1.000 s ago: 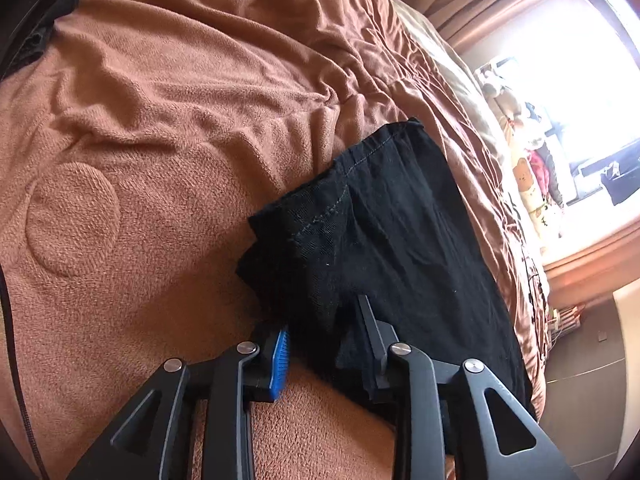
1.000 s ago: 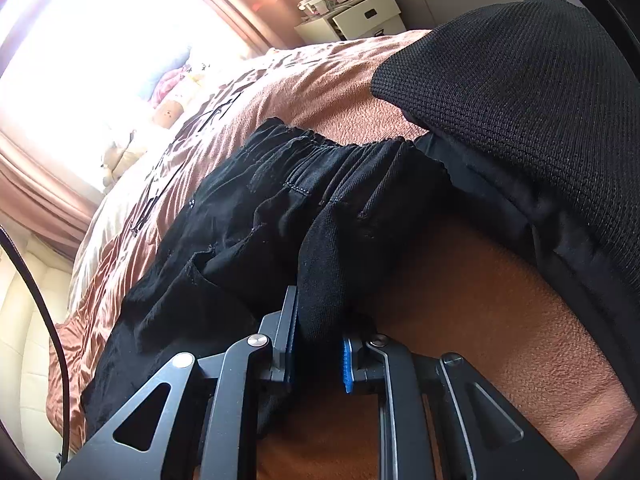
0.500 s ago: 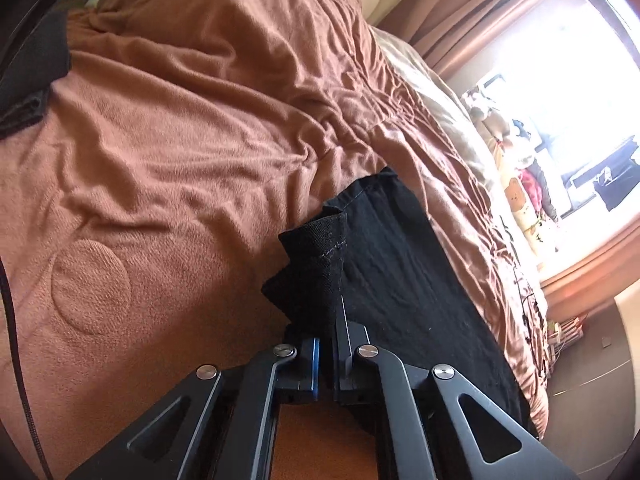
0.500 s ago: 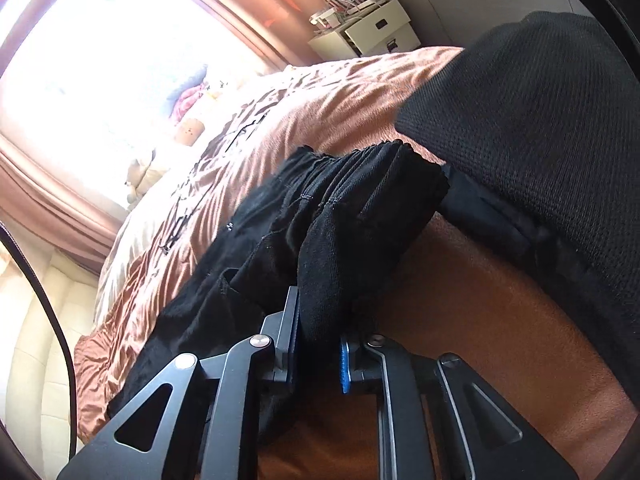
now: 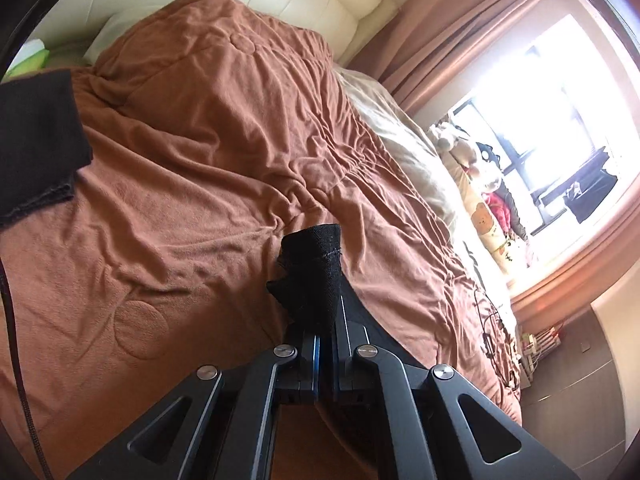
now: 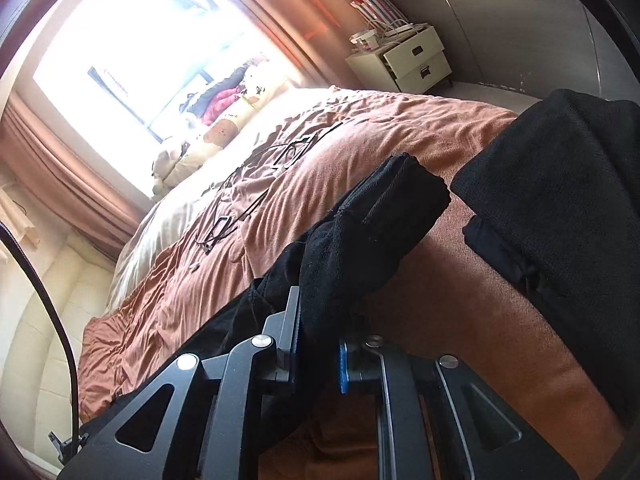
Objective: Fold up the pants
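Black pants (image 5: 310, 280) hem left, waistband (image 6: 396, 196) right

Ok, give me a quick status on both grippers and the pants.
Left gripper shut on black pants, hem corner pinched. Right gripper shut on the waistband end. Pants lifted above the brown blanket. Another black garment lies close by.

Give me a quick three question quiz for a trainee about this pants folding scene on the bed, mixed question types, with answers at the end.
1. True or false: the left gripper is shut on the black pants.
2. What does the right gripper hold? A) cable B) pants C) pillow
3. Fill in: the blanket on the bed is ____ in colour.

Key: 1 true. 2 B, the pants. 3 brown.
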### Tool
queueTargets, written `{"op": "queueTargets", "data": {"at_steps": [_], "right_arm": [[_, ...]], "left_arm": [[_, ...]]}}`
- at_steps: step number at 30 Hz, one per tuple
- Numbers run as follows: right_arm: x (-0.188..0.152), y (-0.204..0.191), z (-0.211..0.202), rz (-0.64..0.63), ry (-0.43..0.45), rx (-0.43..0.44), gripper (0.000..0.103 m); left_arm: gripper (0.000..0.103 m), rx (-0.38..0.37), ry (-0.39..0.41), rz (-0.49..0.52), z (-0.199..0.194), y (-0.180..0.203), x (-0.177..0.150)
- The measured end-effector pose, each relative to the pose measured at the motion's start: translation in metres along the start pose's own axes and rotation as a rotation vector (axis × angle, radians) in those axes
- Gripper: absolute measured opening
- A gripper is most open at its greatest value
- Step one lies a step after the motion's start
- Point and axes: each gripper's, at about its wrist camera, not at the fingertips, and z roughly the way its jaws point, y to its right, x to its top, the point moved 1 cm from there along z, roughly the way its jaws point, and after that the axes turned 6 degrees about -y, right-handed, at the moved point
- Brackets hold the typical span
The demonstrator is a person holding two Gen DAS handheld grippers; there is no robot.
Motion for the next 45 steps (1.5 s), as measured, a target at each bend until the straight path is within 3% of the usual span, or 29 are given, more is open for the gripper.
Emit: {"op": "queueTargets", "data": {"at_steps": [10, 20, 28, 33, 36, 37, 38, 40, 41, 45], "right_arm": [[-0.034, -0.004, -0.028, -0.024, -0.074, 0.038, 0.011], [-0.076, 0.001, -0.054, -0.006, -0.149, 0.050, 0.011], [-0.094, 0.013, -0.066, 0.021, -0.186, 0.047, 0.011], [-0.101, 0.032, -0.050, 0.069, -0.225, 0.027, 0.012], [-0.107, 0.042, -0.045, 0.117, -0.247, 0.026, 0.018], [-0.107, 0.045, -0.044, 0.132, -0.253, 0.042, 0.025], [-0.107, 0.048, -0.043, 0.142, -0.257, 0.057, 0.037], [-0.106, 0.050, -0.043, 0.150, -0.249, 0.094, 0.052], [-0.104, 0.051, -0.044, 0.151, -0.242, 0.114, 0.056], [-0.098, 0.063, -0.034, 0.206, -0.230, 0.157, 0.059]], "left_arm": [[0.004, 0.030, 0.046, -0.034, -0.061, -0.045, 0.013], [0.004, 0.057, 0.057, -0.077, -0.098, -0.091, 0.020], [0.004, 0.100, 0.035, -0.111, -0.101, -0.129, 0.011], [0.004, 0.165, -0.044, -0.130, -0.075, -0.149, -0.004], [0.005, 0.216, -0.087, -0.155, -0.062, -0.162, -0.017], [0.009, 0.225, -0.094, -0.160, -0.059, -0.165, -0.021], [0.018, 0.230, -0.101, -0.164, -0.057, -0.168, -0.024], [0.037, 0.227, -0.112, -0.173, -0.054, -0.172, -0.031], [0.041, 0.222, -0.115, -0.177, -0.053, -0.174, -0.034], [0.044, 0.215, -0.150, -0.182, -0.046, -0.173, -0.049]]}}
